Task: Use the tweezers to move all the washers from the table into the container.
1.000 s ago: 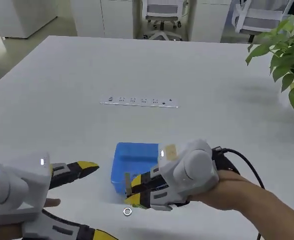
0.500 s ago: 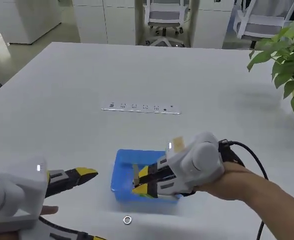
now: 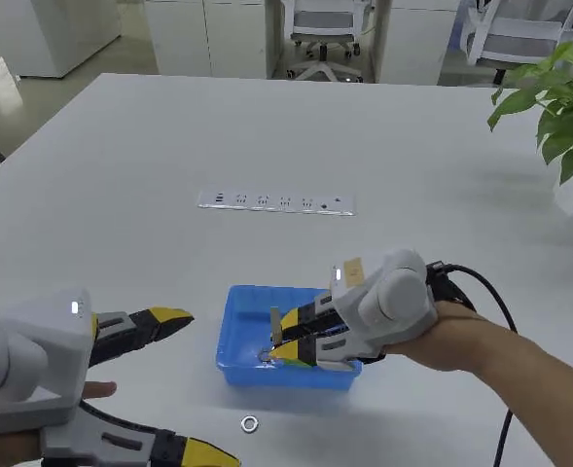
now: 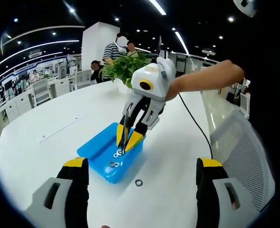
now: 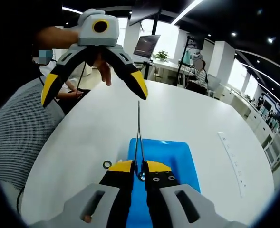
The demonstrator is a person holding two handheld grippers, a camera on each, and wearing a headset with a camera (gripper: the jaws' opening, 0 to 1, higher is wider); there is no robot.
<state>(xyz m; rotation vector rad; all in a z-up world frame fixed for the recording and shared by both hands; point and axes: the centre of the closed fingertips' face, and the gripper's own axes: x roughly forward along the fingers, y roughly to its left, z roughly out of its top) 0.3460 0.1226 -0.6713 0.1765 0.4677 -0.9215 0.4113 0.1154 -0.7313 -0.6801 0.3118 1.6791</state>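
- The blue container (image 3: 235, 309) sits on the white table (image 3: 364, 175) with at least two washers (image 4: 112, 164) lying inside. One loose washer (image 3: 249, 423) rests on the table just in front of it.
- The right gripper (image 3: 278, 350) is clenched on the tweezers (image 5: 139, 111), whose tips dip into the container by the washers. I cannot tell whether they pinch one. The left gripper (image 3: 208, 387) is spread wide beside the container, holding nothing.
- A second ago the right gripper was low at the container's near edge, by the loose washer. Now it is over the container.
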